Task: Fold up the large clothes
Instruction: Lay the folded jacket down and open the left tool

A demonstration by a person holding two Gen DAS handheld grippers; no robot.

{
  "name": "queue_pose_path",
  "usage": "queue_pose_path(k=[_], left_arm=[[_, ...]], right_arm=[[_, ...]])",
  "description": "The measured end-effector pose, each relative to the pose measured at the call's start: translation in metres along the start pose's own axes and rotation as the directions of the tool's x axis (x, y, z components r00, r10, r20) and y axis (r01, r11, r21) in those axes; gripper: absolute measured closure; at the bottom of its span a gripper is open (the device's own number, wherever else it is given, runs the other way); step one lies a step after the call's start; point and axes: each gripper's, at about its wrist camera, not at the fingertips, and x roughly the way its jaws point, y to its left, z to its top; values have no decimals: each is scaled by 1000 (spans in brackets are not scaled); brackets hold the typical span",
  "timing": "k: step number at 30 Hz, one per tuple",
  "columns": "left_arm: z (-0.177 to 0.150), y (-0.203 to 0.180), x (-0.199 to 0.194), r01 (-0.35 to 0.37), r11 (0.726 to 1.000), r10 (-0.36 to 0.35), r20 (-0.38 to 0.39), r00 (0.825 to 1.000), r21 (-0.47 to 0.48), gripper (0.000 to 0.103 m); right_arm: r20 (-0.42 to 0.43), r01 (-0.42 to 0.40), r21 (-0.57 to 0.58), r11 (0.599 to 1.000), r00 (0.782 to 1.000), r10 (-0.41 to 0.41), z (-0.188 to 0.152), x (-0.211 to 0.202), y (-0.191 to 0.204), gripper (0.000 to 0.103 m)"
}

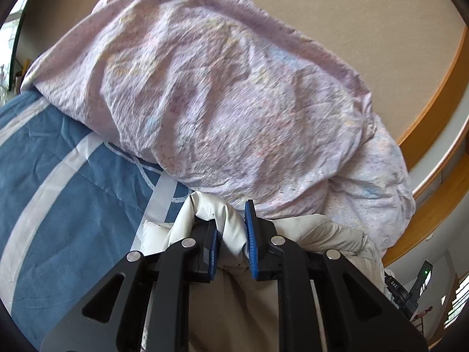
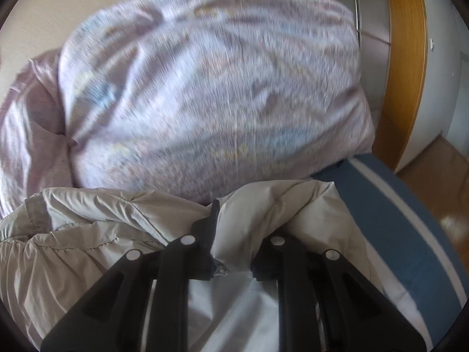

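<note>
A pale beige quilted puffer jacket [image 1: 331, 234] lies bunched across the blue bedspread with broad white stripes [image 1: 58, 176], directly under and ahead of both my grippers, its long axis running side to side between them as I judge it. Behind it, touching its far edge, rises a big lilac floral-print duvet heap [image 1: 219, 94], which blocks any push straight forward.

My left gripper [image 1: 232, 243] is partly closed on a rolled fold of the jacket: the 2 blue-padded fingers [image 1: 250, 234] stand a little apart with the fabric roll pressed between them, so I read it as gripping the cloth. My right gripper [image 2: 234, 246] has a bunch of the same jacket [image 2: 102, 234] gathered between its black fingers; the cloth swells up and hides the right finger's tip, yet the fabric looks pinched there, so I take it as clamped on the jacket too.

Neither hand is clearly nearer the garment; each has its own hold, and in the left view the right-hand device shows at the lower right edge, well off to the side. With both holds set, the fold, by my judgement, depends on carrying the gripped edge back toward me, away from the duvet. A wooden door frame [image 2: 407, 58] stands beyond the bed at right.
</note>
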Motion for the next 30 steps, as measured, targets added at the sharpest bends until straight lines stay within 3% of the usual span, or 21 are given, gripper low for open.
queue_pose_path(k=[6,11,12,14,15,16,17,21,24,26,30], left_arm=[[-4,10,25,-20,999,18,-32,999,-43,84],[-1,26,32,36,990,-44,-56,997,-138,75],[1,28,30,52,985,-62,-60,996,-166,71],[7,30,20,110,972,-122,-50,991,-207,49],[11,28,11,139,968,-146,-18,989,-209,21],[16,25,-1,142,970,-138,37,990,-195,4],[21,19,-19,131,979,-115,109,987,-158,1],[28,-15,-55,110,994,-105,173,979,-23,1],[8,-50,-68,77,992,-93,169,981,102,1],[-10,-73,-69,40,980,-74,168,983,197,1],[-48,-113,-64,-64,920,-11,187,982,388,1]], right_arm=[[-44,26,-9,1000,999,-26,-3,24,9,77],[-84,-14,15,1000,996,15,1,35,8,66],[-82,-55,44,998,995,58,3,33,3,60],[-35,-159,138,978,986,166,11,21,-14,45],[-7,-200,181,963,979,205,17,15,-23,39],[13,-225,201,953,974,227,22,9,-27,38],[49,-247,209,946,969,242,27,-3,-31,36],[154,-192,30,981,971,185,26,-46,-12,33],[155,-180,-127,975,968,199,8,-67,18,33],[146,-172,-214,962,968,206,-9,-78,38,33],[116,-166,-328,930,970,214,-34,-86,73,33]])
